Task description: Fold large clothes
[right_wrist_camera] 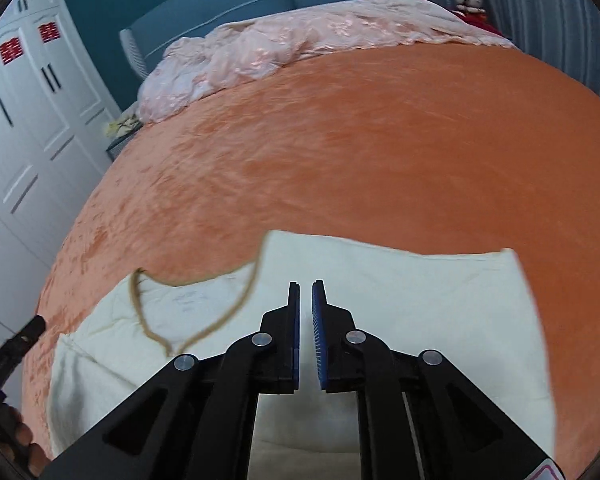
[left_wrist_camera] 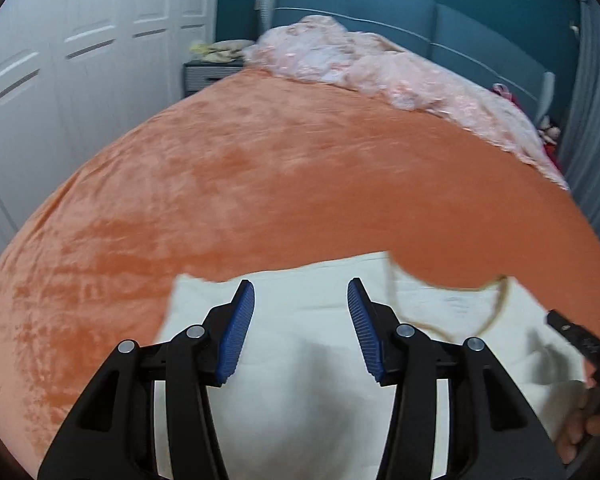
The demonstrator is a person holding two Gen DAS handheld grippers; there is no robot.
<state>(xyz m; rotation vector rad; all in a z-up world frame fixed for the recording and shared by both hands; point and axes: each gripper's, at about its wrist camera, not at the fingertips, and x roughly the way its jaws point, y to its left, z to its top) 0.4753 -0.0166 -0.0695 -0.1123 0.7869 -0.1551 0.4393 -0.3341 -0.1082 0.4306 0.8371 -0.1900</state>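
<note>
A cream garment (left_wrist_camera: 320, 360) with a tan V-neck trim (left_wrist_camera: 496, 312) lies flat on the orange bedspread (left_wrist_camera: 260, 184) at the near edge of the bed. My left gripper (left_wrist_camera: 301, 292) is open and empty above the garment's left shoulder part. My right gripper (right_wrist_camera: 305, 292) is nearly closed, a thin gap between its blue pads, with nothing between them, above the garment (right_wrist_camera: 400, 300) right of the neckline (right_wrist_camera: 204, 328). The right gripper's body shows at the right edge of the left wrist view (left_wrist_camera: 584, 344).
A crumpled pink quilt (left_wrist_camera: 364, 68) lies along the head of the bed before a blue headboard (left_wrist_camera: 380, 8). White wardrobe doors (left_wrist_camera: 80, 60) stand on the left. A nightstand (left_wrist_camera: 208, 72) sits by the bed. Grey curtains (right_wrist_camera: 548, 20) hang on the right.
</note>
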